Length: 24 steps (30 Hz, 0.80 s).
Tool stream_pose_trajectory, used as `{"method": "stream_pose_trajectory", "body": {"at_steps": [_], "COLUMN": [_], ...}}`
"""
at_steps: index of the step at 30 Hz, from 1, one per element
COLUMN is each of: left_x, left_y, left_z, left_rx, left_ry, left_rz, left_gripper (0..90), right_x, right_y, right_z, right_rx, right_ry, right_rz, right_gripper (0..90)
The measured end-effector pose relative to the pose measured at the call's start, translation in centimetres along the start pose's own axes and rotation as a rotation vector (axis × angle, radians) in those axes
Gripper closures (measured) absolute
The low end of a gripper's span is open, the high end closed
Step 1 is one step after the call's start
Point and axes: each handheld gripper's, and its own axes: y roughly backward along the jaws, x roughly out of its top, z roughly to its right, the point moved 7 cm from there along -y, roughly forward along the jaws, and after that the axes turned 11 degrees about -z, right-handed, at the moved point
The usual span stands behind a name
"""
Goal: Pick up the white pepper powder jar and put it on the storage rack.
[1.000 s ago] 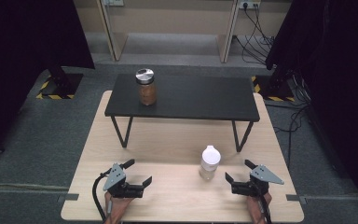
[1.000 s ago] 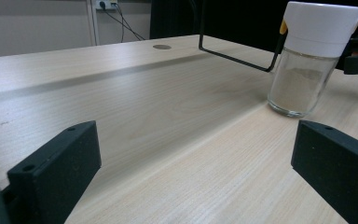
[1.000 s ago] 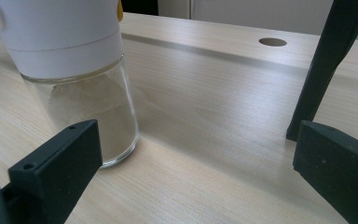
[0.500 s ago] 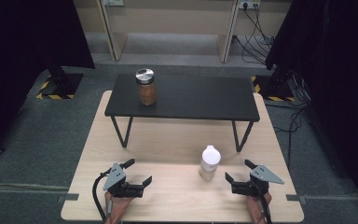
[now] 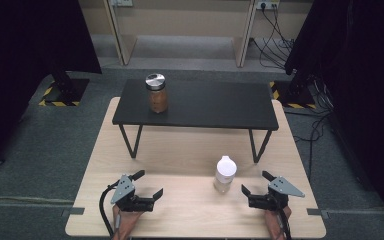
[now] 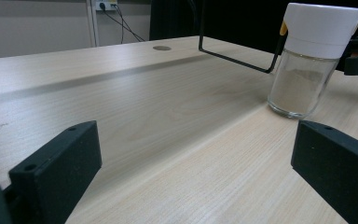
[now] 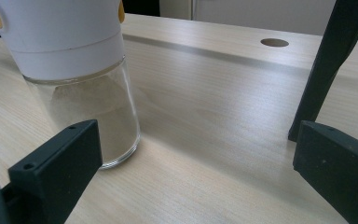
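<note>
So both grippers are parked low on the near edge of the wooden table (image 5: pixel 180 150), one in each hand, and neither has anything in it. Left gripper (image 5: pixel 150 184) sits toward the near-left with its jaws spread wide, pointing roughly to the right across the tabletop; in the left gripper view the gap between the two black jaws is just bare wood. Right gripper (image 5: pixel 256 183) is at the near-right, jaws also wide apart and nothing between them. The shaker (image 5: pixel 225 174), a clear glass jar with a white cap and some pale powder in the bottom, stands upright on the table between the two grippers, much closer to the right one. In the right gripper view the shaker (image 7: pixel 74 70) sits just ahead of the left-hand jaw, near it but not touching, and not between the jaws. From the left gripper view the shaker (image 6: pixel 314 60) is farther off, up and to the right. Behind it is a small black shelf (image 5: pixel 195 105) on thin metal legs standing on the table, and on its left part there's a jar (image 5: pixel 157 93) with a silver lid and brown contents, well apart from both grippers.
</note>
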Motion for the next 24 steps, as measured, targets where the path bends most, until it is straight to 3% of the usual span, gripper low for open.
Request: {"method": "stream_pose_trajectory", "body": {"at_steps": [24], "left_x": [0.0], "left_y": [0.0], "left_z": [-0.01], "left_rx": [-0.001], "left_ry": [0.0], "left_rz": [0.0], "left_gripper": [1.0], "right_x": [-0.12], "right_y": [0.13], "right_z": [-0.01], "right_rx": [0.004], "right_ry": [0.002], "right_rz": [0.015], "right_gripper": [1.1]}}
